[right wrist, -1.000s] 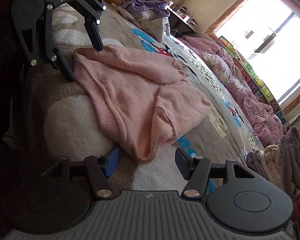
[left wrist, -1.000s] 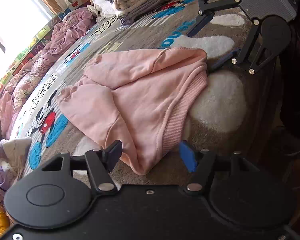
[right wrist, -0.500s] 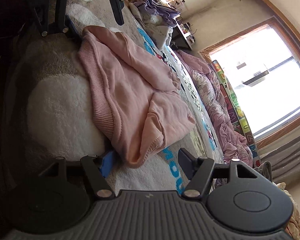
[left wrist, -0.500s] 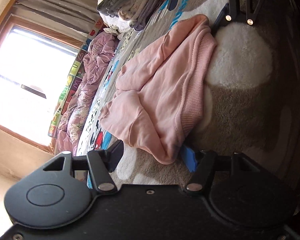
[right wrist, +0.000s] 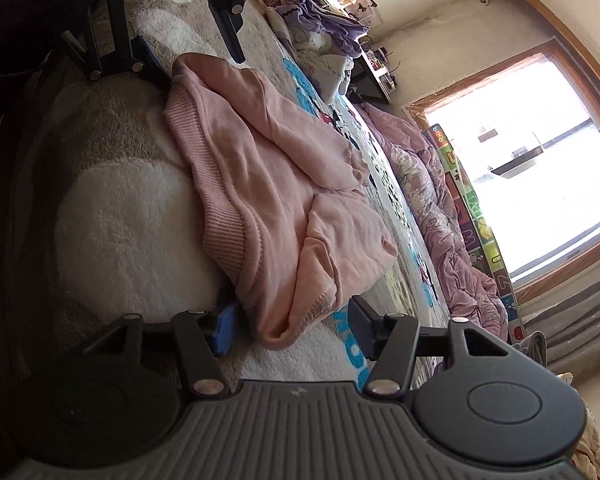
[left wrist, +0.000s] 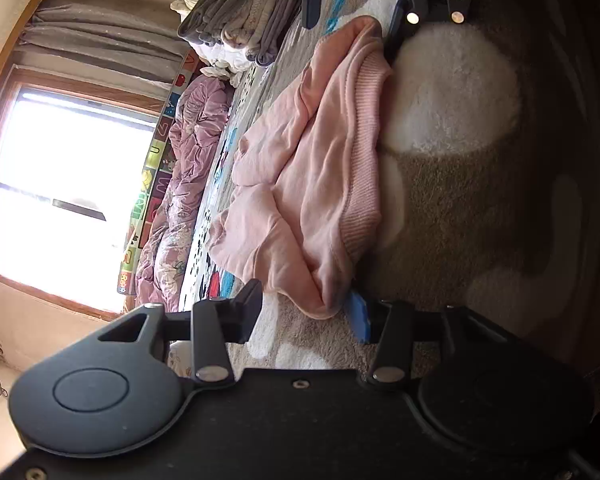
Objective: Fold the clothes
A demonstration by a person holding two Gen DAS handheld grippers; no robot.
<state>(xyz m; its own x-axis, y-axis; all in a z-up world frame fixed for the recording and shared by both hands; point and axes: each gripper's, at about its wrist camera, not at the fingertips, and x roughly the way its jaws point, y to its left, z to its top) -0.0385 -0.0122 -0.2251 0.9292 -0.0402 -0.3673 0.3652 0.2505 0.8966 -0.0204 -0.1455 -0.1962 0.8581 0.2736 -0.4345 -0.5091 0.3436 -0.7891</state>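
Pink sweatshirt (left wrist: 316,184) lies bunched on the plush grey-and-white bedspread (left wrist: 456,92). I see my left gripper (left wrist: 306,312) with fingers apart around one hem corner, and my right gripper (right wrist: 290,328) likewise spread around the opposite corner.

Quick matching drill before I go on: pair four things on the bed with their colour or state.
1 sweater
2 quilt
3 left tongs
4 folded stack

a purple, bunched by the window
b grey and beige
c pink, ribbed hem
d open around a sweater corner

Pairs: 1-c, 2-a, 3-d, 4-b
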